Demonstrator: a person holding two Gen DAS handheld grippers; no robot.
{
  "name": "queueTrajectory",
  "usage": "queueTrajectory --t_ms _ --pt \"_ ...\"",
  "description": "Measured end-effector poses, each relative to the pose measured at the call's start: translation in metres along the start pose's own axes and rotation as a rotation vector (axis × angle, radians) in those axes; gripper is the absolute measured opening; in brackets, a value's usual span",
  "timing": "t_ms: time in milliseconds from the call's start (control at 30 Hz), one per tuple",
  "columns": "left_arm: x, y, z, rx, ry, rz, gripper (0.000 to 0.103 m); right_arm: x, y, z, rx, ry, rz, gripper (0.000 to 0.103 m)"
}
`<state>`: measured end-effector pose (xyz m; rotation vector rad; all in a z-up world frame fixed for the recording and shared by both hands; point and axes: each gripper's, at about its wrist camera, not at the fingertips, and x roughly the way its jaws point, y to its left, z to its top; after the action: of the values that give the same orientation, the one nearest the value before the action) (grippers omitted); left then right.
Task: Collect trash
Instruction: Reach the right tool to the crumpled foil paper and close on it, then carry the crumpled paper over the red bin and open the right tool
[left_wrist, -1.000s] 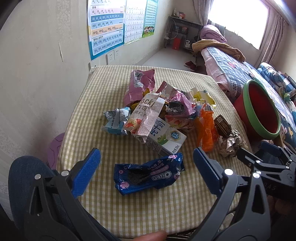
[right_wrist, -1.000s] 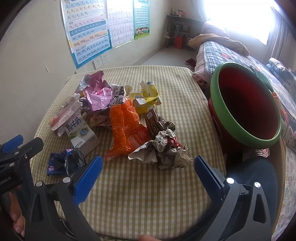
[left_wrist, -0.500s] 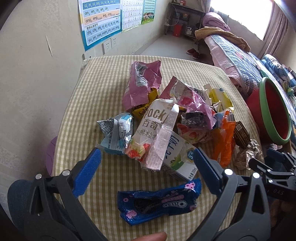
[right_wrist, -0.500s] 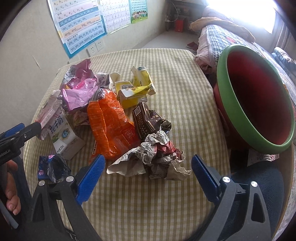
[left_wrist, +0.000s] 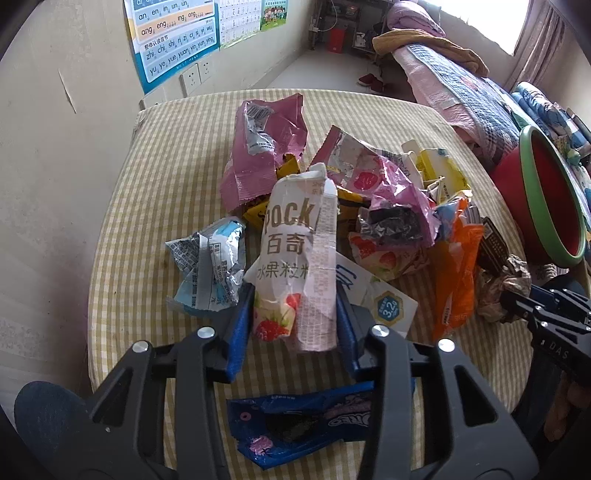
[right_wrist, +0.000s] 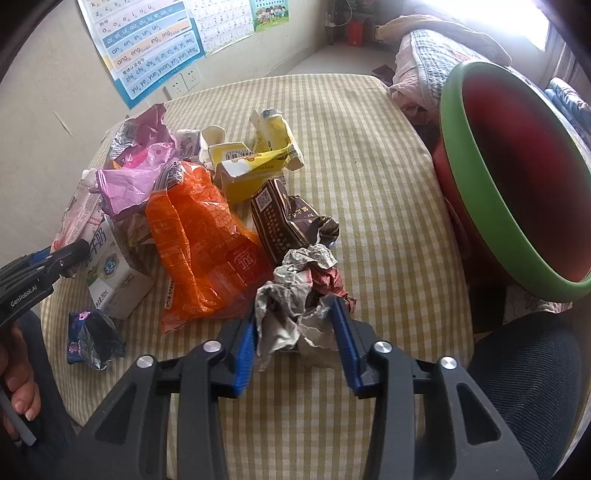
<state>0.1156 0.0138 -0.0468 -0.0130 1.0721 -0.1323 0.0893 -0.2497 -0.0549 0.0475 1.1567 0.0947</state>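
Left gripper (left_wrist: 295, 317) pinched torn white-pink Pocky wrapper (left_wrist: 297, 258), upright at pile's near edge; right gripper (right_wrist: 297, 332) pinched crumpled grey-red foil wad (right_wrist: 299, 295) beside orange bag (right_wrist: 201, 254); red, green-rimmed bin (right_wrist: 491, 184) at table's (right_wrist: 369, 147) right edge.

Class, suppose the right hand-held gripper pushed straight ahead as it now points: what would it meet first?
The crumpled wrapper already sits between the right hand-held gripper fingers; beyond it, probably the brown packet, though depth is unclear.
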Motion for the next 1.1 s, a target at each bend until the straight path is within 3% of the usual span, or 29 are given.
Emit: queueTrajectory --t_ms 100,300,700,1100 --pt "-0.007 -0.001 -0.001 -0.002 -0.015 -0.009 0.036 -0.003 0.001 -0.001 -0.004 -0.006 0.009 0.018" --pt "-0.031 -0.001 -0.005 -0.024 -0.054 -0.033 0.035 -0.019 0.006 -0.003 -0.015 -0.038 0.040 0.013" --pt "-0.083 -0.020 -0.006 -0.013 -0.133 -0.059 0.035 -0.067 0.000 0.000 0.007 -0.142 0.086 0.012" --pt "-0.097 -0.097 0.031 0.102 -0.177 -0.176 0.035 -0.109 -0.052 0.020 0.074 -0.267 0.045 0.013"
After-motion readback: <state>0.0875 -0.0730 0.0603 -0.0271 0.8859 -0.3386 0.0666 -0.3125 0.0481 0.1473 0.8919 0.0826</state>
